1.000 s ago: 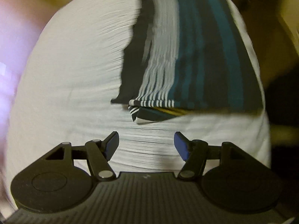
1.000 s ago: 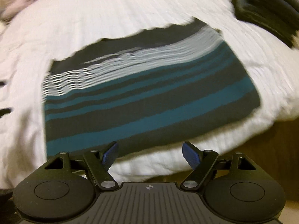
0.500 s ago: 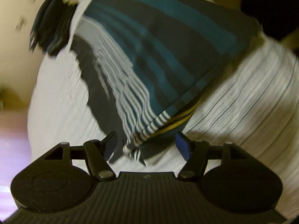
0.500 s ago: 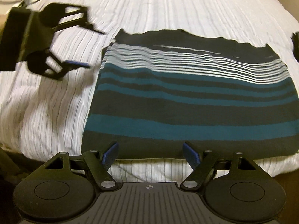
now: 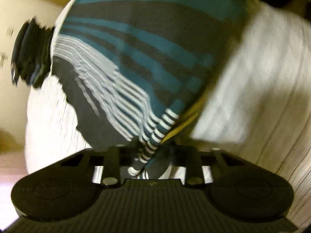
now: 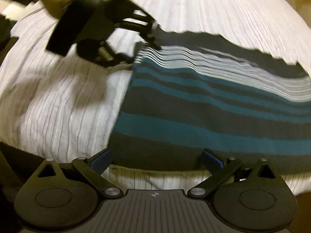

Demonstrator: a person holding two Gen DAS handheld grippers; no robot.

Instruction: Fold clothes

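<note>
white pinstriped bedsheet [image 5: 252, 89] fills the left wrist view; the left gripper [image 5: 149, 153] is closing on the corner of the folded striped shirt [image 5: 136, 58], which spreads ahead of it, likely to lift for another fold.

right wrist view: the right gripper [image 6: 155, 159] is opening, empty, at the shirt's near hem.
</note>
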